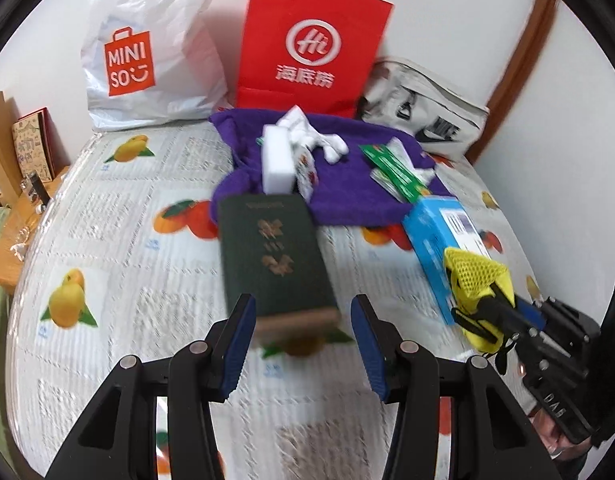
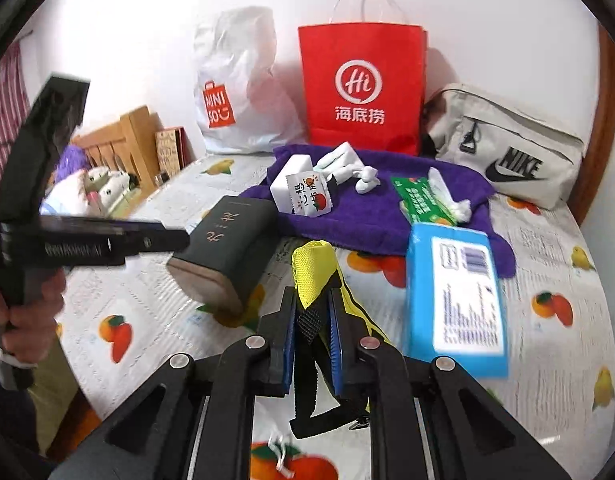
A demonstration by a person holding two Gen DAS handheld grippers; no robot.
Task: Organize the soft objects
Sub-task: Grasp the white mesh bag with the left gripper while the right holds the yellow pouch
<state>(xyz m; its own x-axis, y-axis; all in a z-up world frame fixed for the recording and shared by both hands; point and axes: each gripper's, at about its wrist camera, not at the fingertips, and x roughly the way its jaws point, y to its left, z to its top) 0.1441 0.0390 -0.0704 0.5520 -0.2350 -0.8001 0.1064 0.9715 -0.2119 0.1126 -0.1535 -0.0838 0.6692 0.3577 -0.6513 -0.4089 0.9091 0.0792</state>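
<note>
Right wrist: right gripper (image 2: pixel 312 334) pinches yellow mesh pouch (image 2: pixel 313 268) (black-trimmed).

Fruit-print bed (image 1: pixel 119 216), purple towel (image 1: pixel 347 196), book (image 1: pixel 275 256), bags

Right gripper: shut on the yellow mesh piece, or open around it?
Shut on it. In the right wrist view the right gripper has both blue pads pressed against the yellow mesh pouch, whose black straps hang below the jaws.
</note>
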